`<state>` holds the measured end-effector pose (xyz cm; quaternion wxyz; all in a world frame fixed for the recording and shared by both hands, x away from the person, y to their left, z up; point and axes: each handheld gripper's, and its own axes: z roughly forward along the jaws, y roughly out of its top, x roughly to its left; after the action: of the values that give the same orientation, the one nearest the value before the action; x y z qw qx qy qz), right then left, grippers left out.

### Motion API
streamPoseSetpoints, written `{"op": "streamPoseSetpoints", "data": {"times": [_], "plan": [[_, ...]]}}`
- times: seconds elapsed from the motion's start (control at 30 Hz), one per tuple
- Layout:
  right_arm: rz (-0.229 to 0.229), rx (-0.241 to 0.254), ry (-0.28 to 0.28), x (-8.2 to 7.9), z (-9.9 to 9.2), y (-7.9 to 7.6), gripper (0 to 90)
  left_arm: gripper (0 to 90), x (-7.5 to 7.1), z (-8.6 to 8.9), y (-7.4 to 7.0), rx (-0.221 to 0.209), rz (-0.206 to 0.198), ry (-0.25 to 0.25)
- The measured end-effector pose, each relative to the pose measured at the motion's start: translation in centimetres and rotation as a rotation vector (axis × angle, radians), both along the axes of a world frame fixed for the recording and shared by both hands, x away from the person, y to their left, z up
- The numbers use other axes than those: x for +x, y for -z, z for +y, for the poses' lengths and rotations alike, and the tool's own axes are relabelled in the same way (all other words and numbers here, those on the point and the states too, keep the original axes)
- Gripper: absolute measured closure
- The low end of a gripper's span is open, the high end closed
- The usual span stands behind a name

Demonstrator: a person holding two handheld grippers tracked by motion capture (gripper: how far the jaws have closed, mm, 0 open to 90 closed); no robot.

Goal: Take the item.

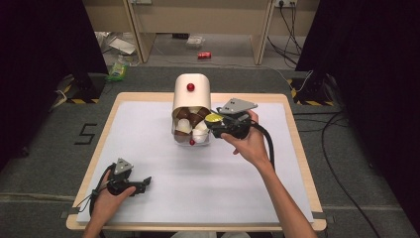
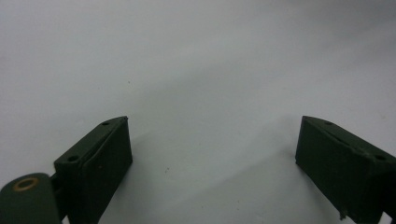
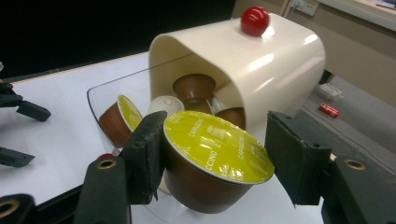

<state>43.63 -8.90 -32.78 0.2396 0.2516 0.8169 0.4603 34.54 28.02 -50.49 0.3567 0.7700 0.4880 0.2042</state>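
Note:
A brown coffee capsule with a yellow-green lid sits between the jaws of my right gripper, which is shut on it just right of the dispenser's mouth. The cream dispenser has a red knob on top, and its clear tray holds several brown and white capsules. My left gripper rests open near the table's front left corner, with only the white surface between its jaws.
A white mat covers the wooden table. A red can lies on the floor beyond the table. Cables trail over the floor at the right.

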Motion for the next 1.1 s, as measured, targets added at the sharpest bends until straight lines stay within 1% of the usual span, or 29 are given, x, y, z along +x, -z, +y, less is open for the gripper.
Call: {"op": "streamPoseSetpoints", "data": {"times": [0.2,0.27,0.3,0.4,0.43,0.5,0.57,0.7,0.73,0.77,0.83,0.87,0.9,0.97,1.07,1.1], "plan": [[-0.003,0.000,0.032,-0.1,-1.9,0.1,40.7,10.0,0.0,0.0,0.0,0.000,-0.001,0.000],[-0.002,0.002,0.041,-0.2,-2.3,0.2,40.7,10.0,0.0,0.0,0.0,0.001,-0.001,0.000],[-0.001,-0.001,0.050,-0.3,-2.9,0.4,40.7,10.1,0.0,0.0,0.0,0.001,-0.001,0.000],[0.002,-0.006,0.058,-0.4,-3.4,0.7,40.7,10.0,0.0,0.0,0.0,0.001,-0.001,0.000],[0.002,-0.019,0.067,-0.5,-3.8,1.0,40.7,10.0,0.0,0.0,0.0,0.002,-0.001,0.000],[0.005,-0.018,0.067,-0.5,-3.9,1.1,40.7,10.0,0.0,0.0,0.0,0.001,-0.002,-0.001],[0.013,-0.018,0.077,-0.7,-4.6,1.6,40.7,10.0,0.0,0.0,0.0,0.001,-0.001,-0.001],[0.015,-0.025,0.087,-0.7,-5.1,2.0,40.7,10.0,0.0,0.0,0.0,0.000,-0.001,-0.001],[0.027,-0.017,0.093,-0.8,-5.4,2.4,40.7,10.0,0.0,0.0,0.0,0.000,-0.001,0.000],[0.027,-0.017,0.093,-0.8,-5.4,2.4,40.7,10.0,0.0,0.0,0.0,0.000,-0.001,0.000],[0.031,-0.025,0.106,-0.7,-5.9,3.0,40.7,10.0,0.0,0.0,0.0,0.001,-0.001,-0.001],[0.031,-0.025,0.106,-0.7,-5.9,3.0,40.7,10.0,0.0,0.0,0.0,0.000,-0.001,0.000],[0.034,-0.029,0.118,-0.7,-6.2,3.5,40.7,10.0,0.0,0.0,0.0,0.001,-0.001,-0.001],[0.036,-0.030,0.119,-0.7,-6.3,3.6,40.6,10.0,0.0,0.0,0.0,0.000,-0.001,-0.001],[0.048,-0.031,0.135,-0.6,-6.9,4.7,40.6,10.0,0.0,0.0,0.0,0.002,0.000,0.001],[0.048,-0.031,0.135,-0.6,-6.9,4.7,40.6,10.0,0.0,0.0,0.0,0.002,0.000,0.001]]}}
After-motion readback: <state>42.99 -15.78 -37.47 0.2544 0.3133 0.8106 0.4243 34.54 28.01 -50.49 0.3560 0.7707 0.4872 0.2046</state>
